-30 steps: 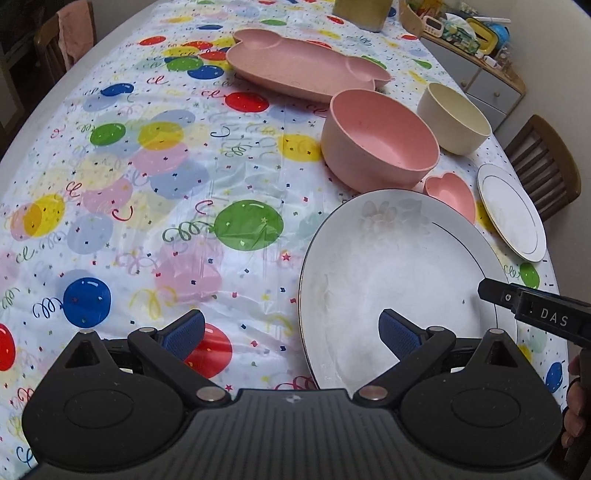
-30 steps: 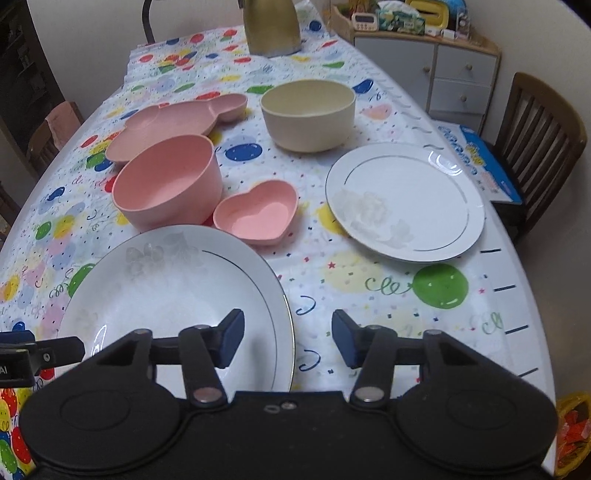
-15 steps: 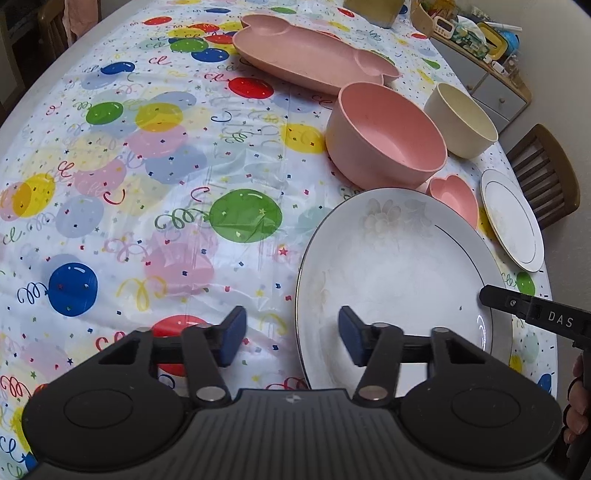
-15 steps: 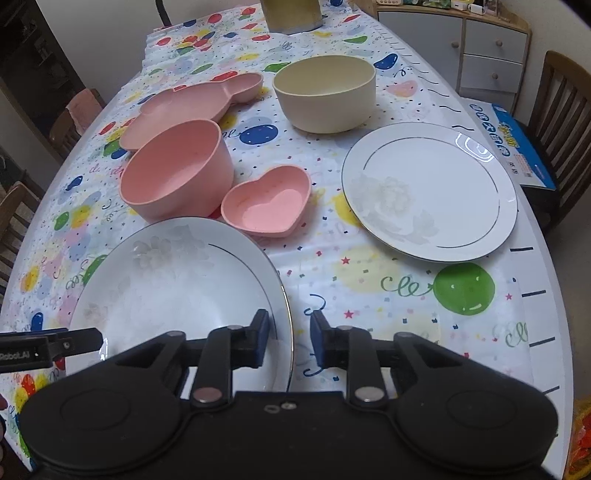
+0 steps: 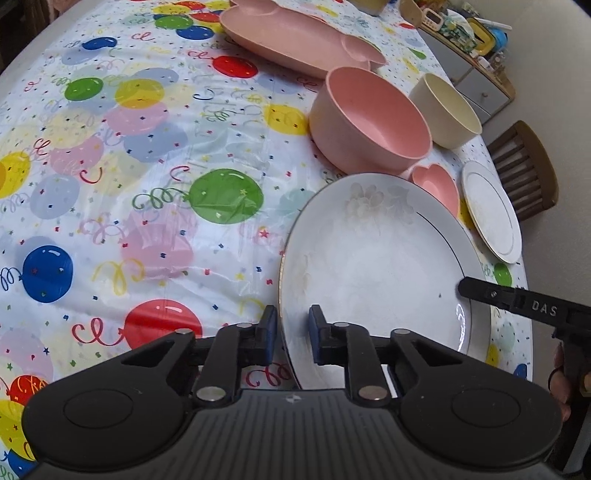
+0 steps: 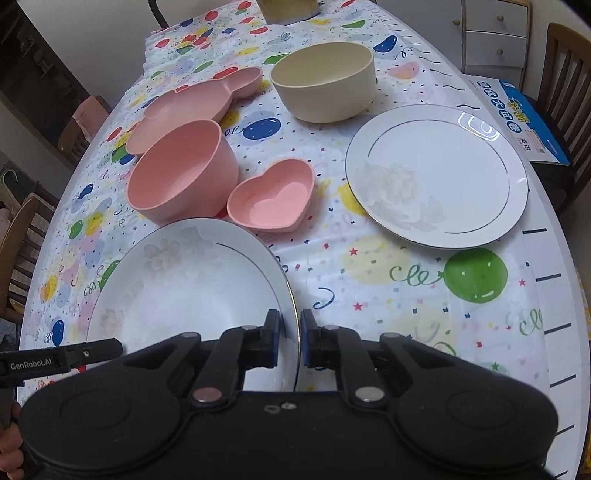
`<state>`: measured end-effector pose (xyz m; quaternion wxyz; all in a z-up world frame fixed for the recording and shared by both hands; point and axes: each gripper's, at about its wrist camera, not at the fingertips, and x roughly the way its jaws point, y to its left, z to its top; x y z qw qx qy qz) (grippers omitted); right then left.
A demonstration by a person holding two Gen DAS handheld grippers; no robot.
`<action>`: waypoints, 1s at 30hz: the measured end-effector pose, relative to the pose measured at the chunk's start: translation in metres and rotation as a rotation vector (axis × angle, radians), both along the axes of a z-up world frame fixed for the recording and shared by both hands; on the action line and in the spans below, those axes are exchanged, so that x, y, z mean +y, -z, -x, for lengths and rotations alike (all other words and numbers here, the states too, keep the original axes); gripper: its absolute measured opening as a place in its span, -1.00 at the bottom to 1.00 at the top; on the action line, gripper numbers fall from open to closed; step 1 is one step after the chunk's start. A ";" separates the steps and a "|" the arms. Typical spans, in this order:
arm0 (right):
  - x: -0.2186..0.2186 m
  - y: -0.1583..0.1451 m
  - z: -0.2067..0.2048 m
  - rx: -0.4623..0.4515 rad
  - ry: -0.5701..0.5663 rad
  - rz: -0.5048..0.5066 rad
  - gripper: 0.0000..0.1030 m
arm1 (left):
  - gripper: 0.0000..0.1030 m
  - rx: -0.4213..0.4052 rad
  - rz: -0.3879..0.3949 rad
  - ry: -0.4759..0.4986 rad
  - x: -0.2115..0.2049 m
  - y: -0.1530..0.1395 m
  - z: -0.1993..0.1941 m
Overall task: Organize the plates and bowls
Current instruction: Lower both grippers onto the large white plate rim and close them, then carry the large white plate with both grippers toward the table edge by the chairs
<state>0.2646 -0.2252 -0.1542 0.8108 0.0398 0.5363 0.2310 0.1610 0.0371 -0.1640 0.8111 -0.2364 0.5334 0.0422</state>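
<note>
A large white plate (image 5: pixel 376 266) (image 6: pixel 192 280) lies on the balloon-print tablecloth (image 5: pixel 147 184). My left gripper (image 5: pixel 291 332) is closing, its blue pads straddling the plate's left rim and pinching it. My right gripper (image 6: pixel 290 341) is closing the same way on the opposite rim. One of the right gripper's fingers (image 5: pixel 480 291) shows over the plate's far side. Behind the plate stand a pink bowl (image 6: pixel 181 173), a pink heart dish (image 6: pixel 273 197), a cream bowl (image 6: pixel 325 81), a smaller white plate (image 6: pixel 436 177) and a pink mouse-shaped tray (image 6: pixel 195 99).
A gold container (image 6: pixel 288 9) stands at the table's far end. Wooden chairs (image 6: pixel 565 74) (image 6: pixel 22 240) line both sides, one bearing a blue box (image 6: pixel 524 122). A drawer cabinet (image 6: pixel 495 33) stands beyond the table. The table edge (image 6: pixel 565 295) runs close on the right.
Both grippers' jaws have narrowed from wide apart to pinching the large plate's rim on opposite sides. Both tipped down a little; the dishes have not moved.
</note>
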 end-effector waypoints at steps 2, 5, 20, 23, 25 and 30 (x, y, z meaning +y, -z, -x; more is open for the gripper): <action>0.001 0.000 -0.001 0.002 -0.007 0.005 -0.80 | -0.69 0.003 -0.006 0.014 -0.001 -0.001 -0.001; 0.002 -0.001 -0.001 0.006 -0.018 0.010 -0.81 | -0.69 0.004 0.000 0.025 0.001 -0.001 -0.001; 0.034 -0.011 0.022 0.002 -0.126 0.022 -0.83 | -0.69 -0.012 -0.052 -0.040 0.043 -0.016 0.050; 0.055 -0.013 0.029 -0.006 -0.165 0.019 -0.83 | -0.69 -0.022 -0.063 -0.085 0.061 -0.023 0.066; 0.070 -0.014 0.033 -0.006 -0.190 0.010 -0.83 | -0.69 -0.024 -0.071 -0.113 0.074 -0.026 0.076; 0.108 -0.016 0.047 -0.010 -0.256 -0.003 -0.83 | -0.69 -0.019 -0.104 -0.175 0.103 -0.028 0.100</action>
